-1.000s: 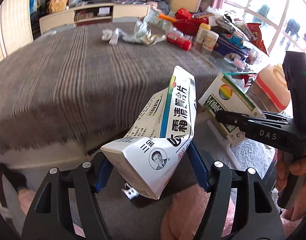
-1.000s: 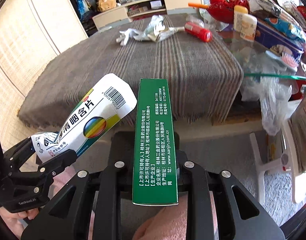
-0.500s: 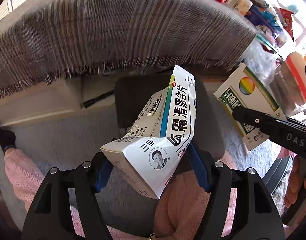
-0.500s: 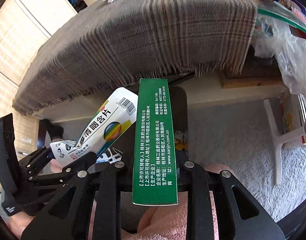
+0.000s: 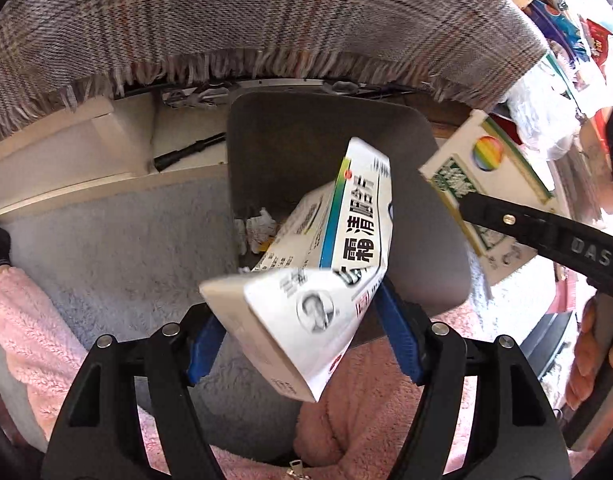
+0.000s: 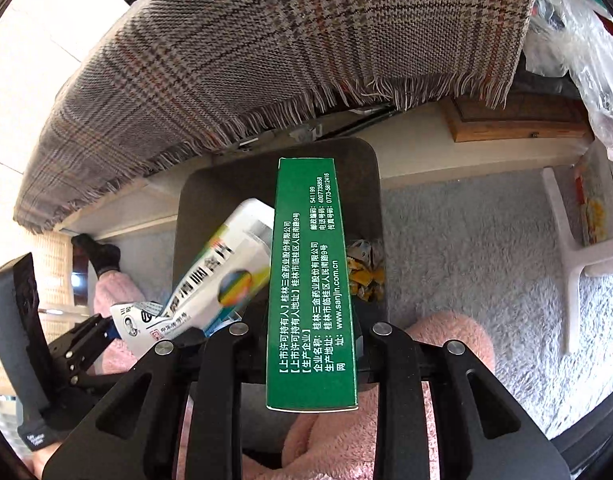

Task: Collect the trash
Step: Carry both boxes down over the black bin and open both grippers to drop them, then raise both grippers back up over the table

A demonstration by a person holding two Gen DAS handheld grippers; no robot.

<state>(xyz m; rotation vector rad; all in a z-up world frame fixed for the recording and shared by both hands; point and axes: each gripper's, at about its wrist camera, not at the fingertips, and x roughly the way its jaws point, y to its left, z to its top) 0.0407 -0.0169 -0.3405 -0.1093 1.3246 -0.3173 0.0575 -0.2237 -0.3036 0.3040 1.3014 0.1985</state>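
Observation:
A crumpled white medicine box [image 5: 326, 280] sits between the blue pads of my left gripper [image 5: 302, 324], which is shut on it and pointing steeply down over the open grey trash bin [image 5: 326, 120]. My right gripper [image 6: 311, 332] holds a long green box [image 6: 312, 280] upright over the same bin [image 6: 210, 200]; its jaws are opening, with the box still pinched between them. Each view shows the other gripper: the right one [image 5: 546, 236] with its box [image 5: 486, 168], the left one [image 6: 86, 344] with the white box [image 6: 218, 276]. Crumpled paper [image 5: 258, 224] and yellow wrappers [image 6: 364, 276] lie in the bin.
A fringed plaid tablecloth [image 5: 266, 20] overhangs just behind the bin. A person's pink fleece legs [image 5: 26, 340] flank the bin on a grey carpet [image 6: 466, 240]. A white plastic stool [image 6: 566, 248] and a plastic bag [image 6: 578, 40] are at the right.
Both grippers have sunk from table height and tipped downward, so the bin now fills the view below the two boxes. Both boxes stay in their jaws.

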